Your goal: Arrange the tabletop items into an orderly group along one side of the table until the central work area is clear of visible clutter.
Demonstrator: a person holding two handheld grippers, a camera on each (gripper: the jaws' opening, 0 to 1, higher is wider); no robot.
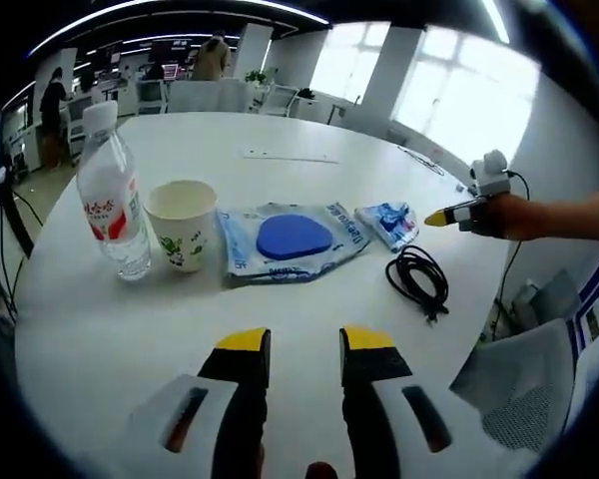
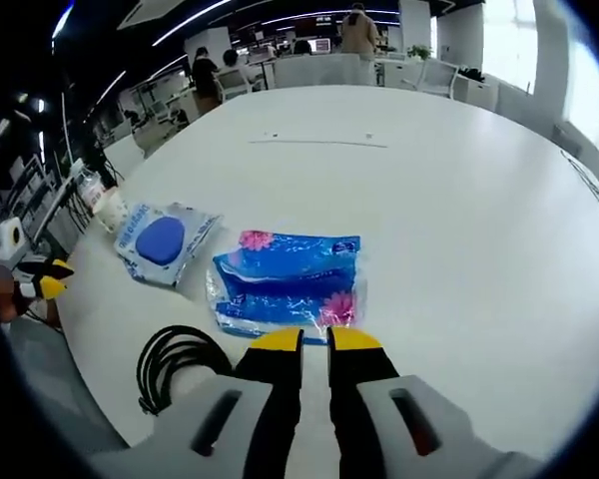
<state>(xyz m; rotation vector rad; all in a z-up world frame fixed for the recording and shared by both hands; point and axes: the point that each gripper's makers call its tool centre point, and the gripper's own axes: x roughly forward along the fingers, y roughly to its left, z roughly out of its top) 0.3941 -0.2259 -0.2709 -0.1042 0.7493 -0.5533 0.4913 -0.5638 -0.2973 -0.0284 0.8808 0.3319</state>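
tissue pack (image 2: 288,282) just ahead of right gripper (image 2: 314,341), jaws slightly apart, empty | left gripper (image 1: 305,341) parted, empty, near bottle (image 1: 113,195), cup (image 1: 183,225)

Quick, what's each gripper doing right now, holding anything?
Left gripper: open, holding nothing.
Right gripper: slightly open, empty, at the blue packet.

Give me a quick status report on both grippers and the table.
Left gripper open, empty, short of the paper cup. Right gripper slightly open at the tissue pack edge, not gripping. Bottle, blue pouch, black cable in a row. Nothing blocking.
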